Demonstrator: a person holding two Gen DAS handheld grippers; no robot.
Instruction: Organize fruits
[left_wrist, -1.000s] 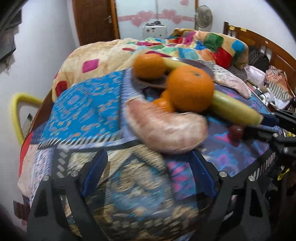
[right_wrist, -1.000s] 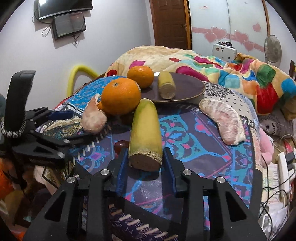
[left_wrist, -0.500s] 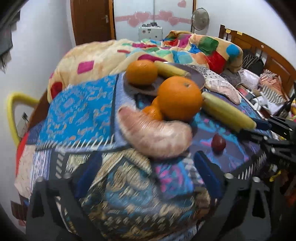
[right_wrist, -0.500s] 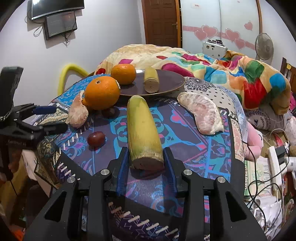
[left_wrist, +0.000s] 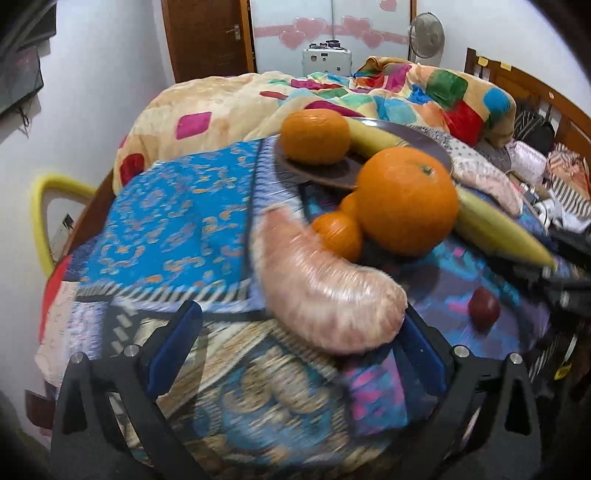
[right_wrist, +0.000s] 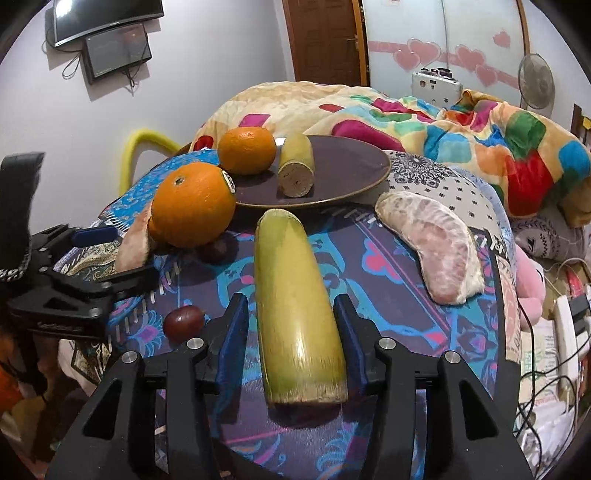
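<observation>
In the left wrist view, the left gripper (left_wrist: 295, 350) stands spread as wide as it goes, gripping nothing. Its jaws have just been opening, and the peeled pale-pink pomelo segment (left_wrist: 325, 291) lies just ahead of them, its near end nosing in against the right pad. Beyond the segment sit a small tangerine (left_wrist: 338, 234) and a large orange (left_wrist: 406, 201), with the dark round plate (left_wrist: 325, 173) further ahead. To do this well, I judge the hand should slide forward until the segment's thick middle sits squarely between the pads, then close gently, since the soft flesh would bruise or slip. In the right wrist view, the right gripper (right_wrist: 291, 336) straddles the butt end of a long yellow-green cut sugarcane piece (right_wrist: 295, 306). Its jaws have just been opening, and a narrow gap shows on both sides, so the piece rests loose on the patterned cloth (right_wrist: 388, 295). A small dark-red fruit (right_wrist: 183, 323) lies just left of the left pad.
</observation>
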